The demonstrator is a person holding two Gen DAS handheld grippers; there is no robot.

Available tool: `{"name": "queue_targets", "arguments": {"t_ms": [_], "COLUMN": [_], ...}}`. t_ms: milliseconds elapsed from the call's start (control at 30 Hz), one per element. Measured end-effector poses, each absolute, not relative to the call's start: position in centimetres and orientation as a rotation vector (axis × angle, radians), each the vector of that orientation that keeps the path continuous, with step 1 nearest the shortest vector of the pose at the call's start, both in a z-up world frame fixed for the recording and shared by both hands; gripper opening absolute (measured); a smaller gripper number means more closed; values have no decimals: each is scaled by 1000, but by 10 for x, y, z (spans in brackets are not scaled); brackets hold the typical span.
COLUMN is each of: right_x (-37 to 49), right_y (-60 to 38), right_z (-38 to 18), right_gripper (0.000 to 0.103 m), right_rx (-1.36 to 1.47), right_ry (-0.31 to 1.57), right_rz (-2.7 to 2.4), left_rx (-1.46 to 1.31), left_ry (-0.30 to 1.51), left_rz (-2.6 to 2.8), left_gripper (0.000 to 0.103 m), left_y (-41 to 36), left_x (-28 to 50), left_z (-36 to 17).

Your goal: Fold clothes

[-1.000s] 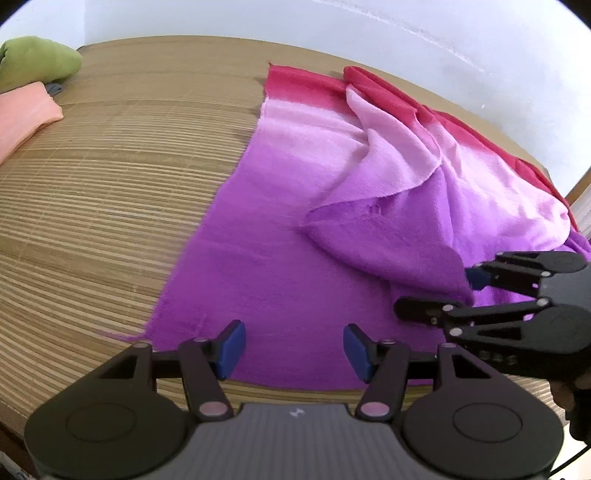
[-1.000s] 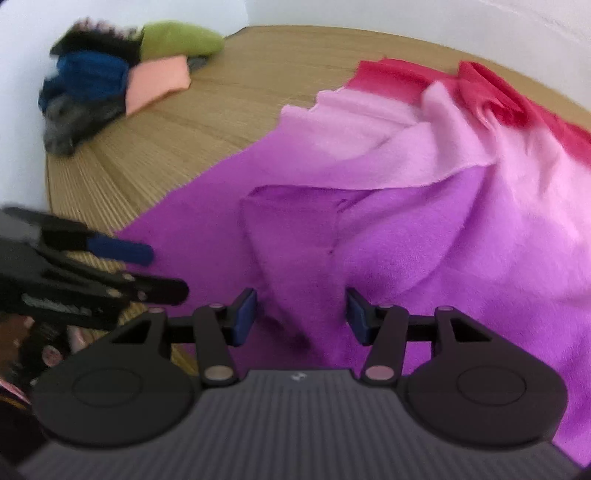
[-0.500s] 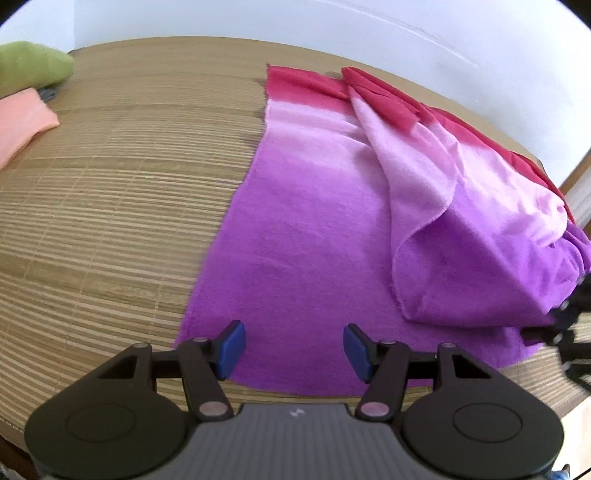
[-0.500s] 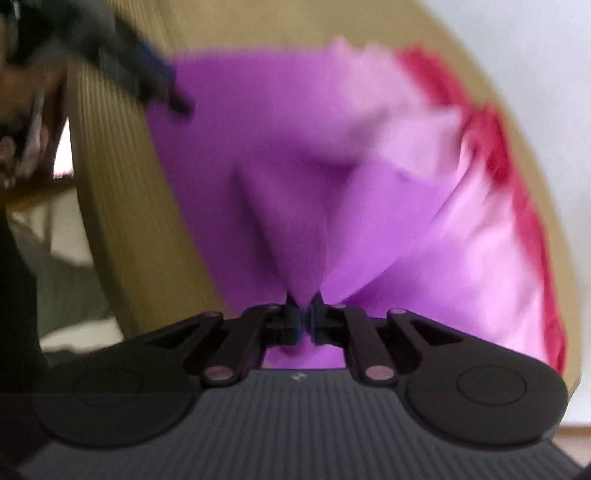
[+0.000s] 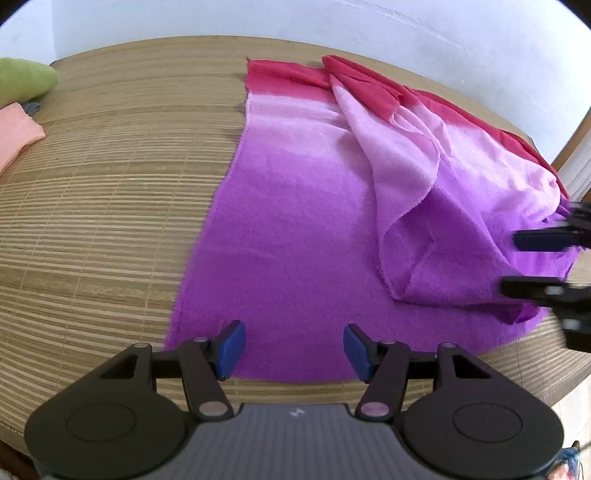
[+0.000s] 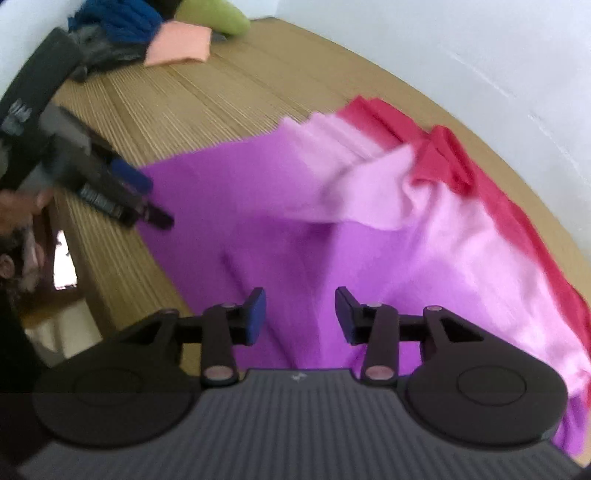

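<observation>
Your left gripper point(image 5: 293, 349) and right gripper point(image 6: 299, 315) gape, empty; the cloth point(image 5: 295, 229) runs lengthwise away, bare mat point(image 5: 110, 221) leftward.

Bamboo mat point(image 5: 110, 206) covered the surface. White wall point(image 5: 406, 33) behind it. Wooden frame point(image 5: 570, 146) showed at the right edge.

The cloth point(image 5: 295, 236) lies spread on the mat point(image 5: 110, 206) ahead of the left gripper's fingers point(image 5: 231, 349), its right side heaped in folds. A pile of clothes point(image 6: 155, 33) sits at the mat's far left corner, well apart from the cloth.
</observation>
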State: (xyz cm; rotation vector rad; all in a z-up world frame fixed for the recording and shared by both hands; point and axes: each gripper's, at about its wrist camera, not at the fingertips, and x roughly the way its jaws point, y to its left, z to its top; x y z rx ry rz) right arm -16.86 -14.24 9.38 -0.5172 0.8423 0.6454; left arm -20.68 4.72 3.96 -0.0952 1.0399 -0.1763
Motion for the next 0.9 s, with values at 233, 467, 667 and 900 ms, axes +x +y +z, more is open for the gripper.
{"name": "queue_targets", "arguments": {"t_ms": [233,467,667,900], "right_x": [-128,-117,-130,-133], "right_y": [-129,-134,-132,-132], "right_z": [64,48,50,175], "right_gripper": [43,15,5,4], "right_rx": [-578,-488,-356,-84], "right_ry": [917,1012,1005,525], "right_rz": [677,730,760,613], "left_rx": [-94,-102,-117,-116], "left_ry": [1044,1033,1031,972], "left_rz": [-162,-148,-124,-30], "left_gripper": [61,61,61,61], "left_y": [52,55,62,85], "left_x": [-218,-221,-221,-230], "left_z": [41,42,44,60]}}
